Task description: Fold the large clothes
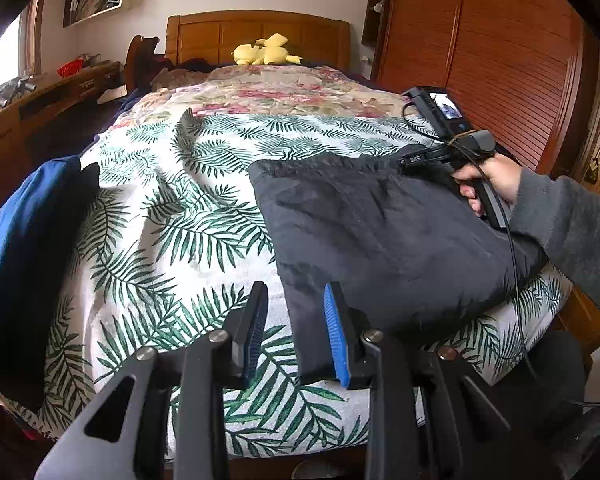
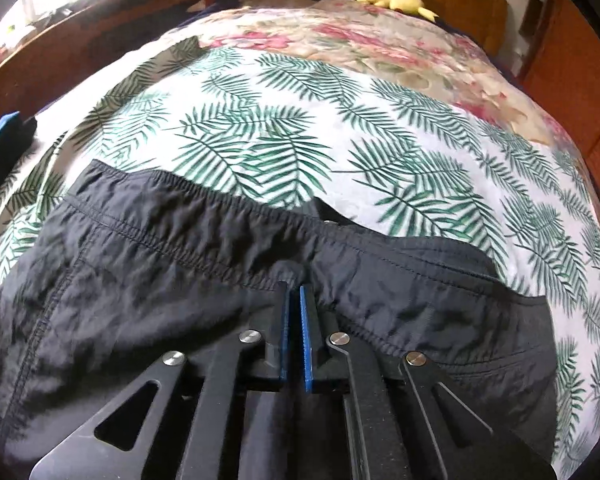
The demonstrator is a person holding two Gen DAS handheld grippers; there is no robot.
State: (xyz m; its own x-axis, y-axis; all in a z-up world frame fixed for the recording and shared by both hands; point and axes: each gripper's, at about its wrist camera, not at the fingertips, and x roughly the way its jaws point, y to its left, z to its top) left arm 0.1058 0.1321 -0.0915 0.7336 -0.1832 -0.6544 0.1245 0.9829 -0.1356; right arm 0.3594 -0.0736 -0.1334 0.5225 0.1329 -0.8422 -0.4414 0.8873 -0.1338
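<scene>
Dark grey trousers (image 1: 380,232) lie folded on the right half of the bed, elastic waistband toward the headboard. My right gripper (image 2: 294,300) is shut on the waistband of the trousers (image 2: 160,280), and the cloth puckers at its tips. In the left wrist view a hand (image 1: 496,176) in a grey sleeve holds that right gripper (image 1: 406,161) at the garment's far right corner. My left gripper (image 1: 296,320) hovers open over the near left corner of the trousers. That corner's edge lies by the right pad, and the left pad stands clear over the sheet.
The palm-leaf sheet (image 1: 172,220) covers the bed, with a floral quilt (image 1: 280,92) and a yellow plush toy (image 1: 266,50) toward the wooden headboard. A blue garment (image 1: 20,240) lies at the bed's left edge. A wooden desk (image 1: 40,96) stands left, a wardrobe (image 1: 500,60) right.
</scene>
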